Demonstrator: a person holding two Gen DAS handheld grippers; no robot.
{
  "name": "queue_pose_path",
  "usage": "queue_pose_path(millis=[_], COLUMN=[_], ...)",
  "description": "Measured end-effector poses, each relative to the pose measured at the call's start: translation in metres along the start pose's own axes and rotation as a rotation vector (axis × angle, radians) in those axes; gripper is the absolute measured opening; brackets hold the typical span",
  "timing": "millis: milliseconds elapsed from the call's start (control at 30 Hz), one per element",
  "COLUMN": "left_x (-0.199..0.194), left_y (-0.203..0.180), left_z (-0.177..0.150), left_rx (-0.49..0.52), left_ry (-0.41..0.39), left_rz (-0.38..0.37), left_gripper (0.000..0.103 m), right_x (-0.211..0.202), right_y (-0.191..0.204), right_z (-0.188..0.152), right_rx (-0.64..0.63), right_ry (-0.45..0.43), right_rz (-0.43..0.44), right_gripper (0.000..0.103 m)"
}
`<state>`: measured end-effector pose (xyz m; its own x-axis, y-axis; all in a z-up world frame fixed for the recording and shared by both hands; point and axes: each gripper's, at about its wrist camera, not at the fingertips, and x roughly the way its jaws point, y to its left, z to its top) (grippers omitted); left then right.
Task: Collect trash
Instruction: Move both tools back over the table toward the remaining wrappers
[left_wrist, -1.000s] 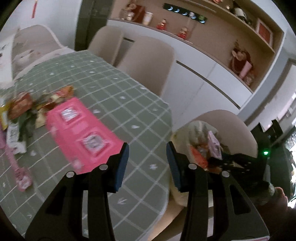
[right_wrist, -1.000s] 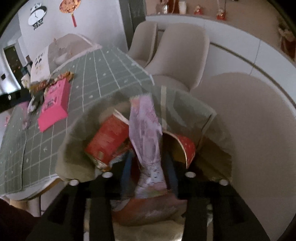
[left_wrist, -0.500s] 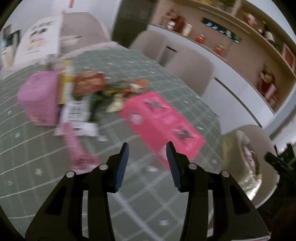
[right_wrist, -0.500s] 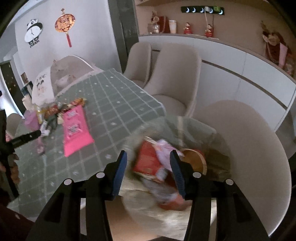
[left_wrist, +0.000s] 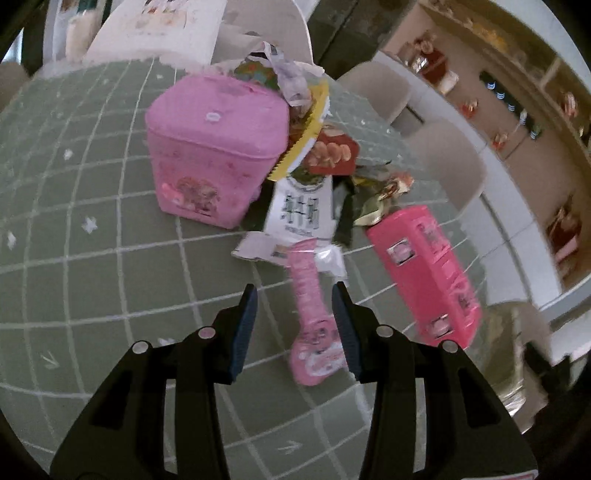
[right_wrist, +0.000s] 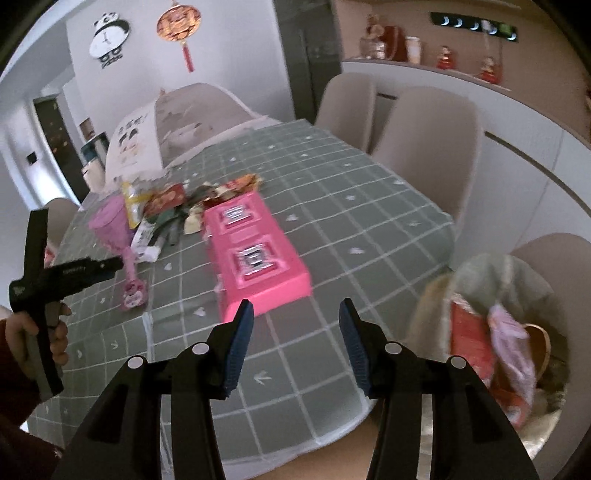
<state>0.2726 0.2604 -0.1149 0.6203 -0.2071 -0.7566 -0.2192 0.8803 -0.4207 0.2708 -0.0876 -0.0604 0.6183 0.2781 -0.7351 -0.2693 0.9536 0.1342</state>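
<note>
1. The trash sits in a heap on the green checked tablecloth (left_wrist: 92, 266): a long pink wrapper (left_wrist: 314, 325), a white packet with green print (left_wrist: 301, 214), a red snack packet (left_wrist: 334, 151), gold foil scraps (left_wrist: 380, 199) and a yellow-edged wrapper (left_wrist: 306, 129)
2. A pink tub (left_wrist: 214, 155) stands upright at the left of the heap, touching the wrappers; a flat hot-pink box (right_wrist: 255, 254) lies on the cloth just beside the heap on its other side
3. The left gripper (left_wrist: 295, 306) hangs above the long pink wrapper, jaws apart with the wrapper showing between them, the pads not pressing on it
4. The right gripper (right_wrist: 295, 325) is over the near table edge, short of the hot-pink box, its jaws apart and empty, having just opened a little further
5. A soft bag (right_wrist: 480, 280) on the chair (right_wrist: 554, 251) at the right already holds a red packet (right_wrist: 469, 339) and a pale pink wrapper (right_wrist: 509, 332)
6. A hand (right_wrist: 55, 332) at the left grips the black handle of the other tool
7. Beige chairs (right_wrist: 424, 147) line the far side
</note>
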Motion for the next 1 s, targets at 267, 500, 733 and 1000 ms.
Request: queue_pose_path(millis=[267,500,733,1000], left_x=[0.027,0.008,-0.044,-0.075], left_y=[-0.032,-0.017,0.019,0.065], left_z=[-0.017,-0.02,-0.016,-0.023], left_rx=[0.047,0.014,-0.008,-0.043], left_ry=[0.068,0.047,0.008,0.002], left_rz=[0.152,0.108,0.046,0.069], left_gripper=[0.04,0.013,0.013,0.013], right_x=[0.018,0.031,0.063,0.122], right_y=[0.016,0.035,0.111,0.216], right_z=[-0.002,0.011,0.061,0.125], right_rx=[-0.016,-0.093,-0.315,-0.376], right_ry=[0.007,0.012,-0.011,-0.054], right_rz=[-0.02,0.05,0.235,0.291], right_gripper=[0.046,0.046,0.046,0.046])
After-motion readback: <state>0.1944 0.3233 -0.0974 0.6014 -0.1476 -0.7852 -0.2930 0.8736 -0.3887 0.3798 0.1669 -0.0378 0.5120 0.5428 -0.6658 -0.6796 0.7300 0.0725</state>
